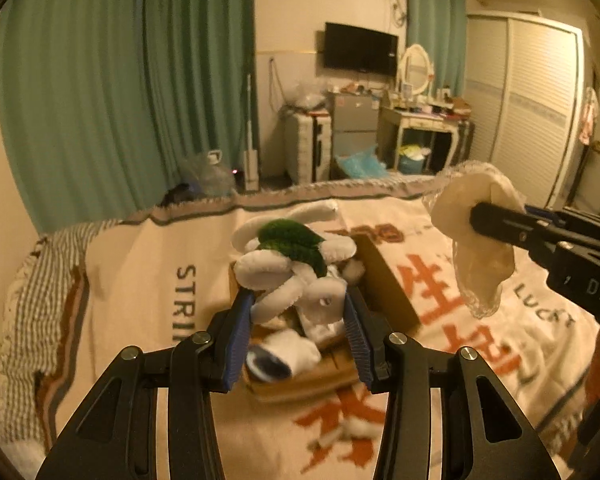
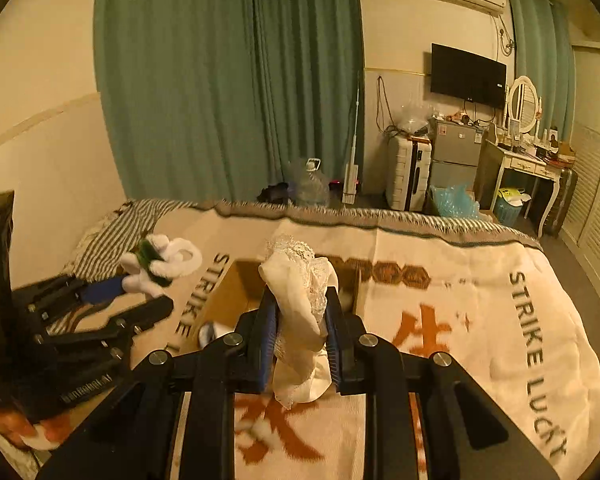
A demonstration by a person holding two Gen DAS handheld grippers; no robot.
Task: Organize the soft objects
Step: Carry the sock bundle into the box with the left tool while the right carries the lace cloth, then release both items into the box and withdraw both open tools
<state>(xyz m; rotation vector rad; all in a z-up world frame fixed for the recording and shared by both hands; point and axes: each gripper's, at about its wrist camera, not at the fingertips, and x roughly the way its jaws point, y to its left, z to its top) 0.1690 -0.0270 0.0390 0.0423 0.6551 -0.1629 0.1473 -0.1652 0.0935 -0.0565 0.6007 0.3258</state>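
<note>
My left gripper (image 1: 298,300) is shut on a white plush toy with a green patch (image 1: 296,264) and holds it above an open cardboard box (image 1: 384,276) on the bed. The toy also shows in the right wrist view (image 2: 160,262), with the left gripper (image 2: 112,288) at the left. A white sock with a dark opening (image 1: 284,360) lies in the box. My right gripper (image 2: 300,308) is shut on a cream lace-edged cloth (image 2: 300,304) and holds it over the box (image 2: 228,292). In the left wrist view the cloth (image 1: 476,248) hangs from the right gripper (image 1: 480,216).
The bed is covered by a cream blanket (image 2: 460,320) with orange characters and "STRIKE LUCKY" lettering. A small white fluffy piece (image 1: 356,428) lies on the blanket near me. Green curtains (image 2: 228,80), a suitcase (image 2: 406,172) and a dressing table (image 2: 528,164) stand beyond the bed.
</note>
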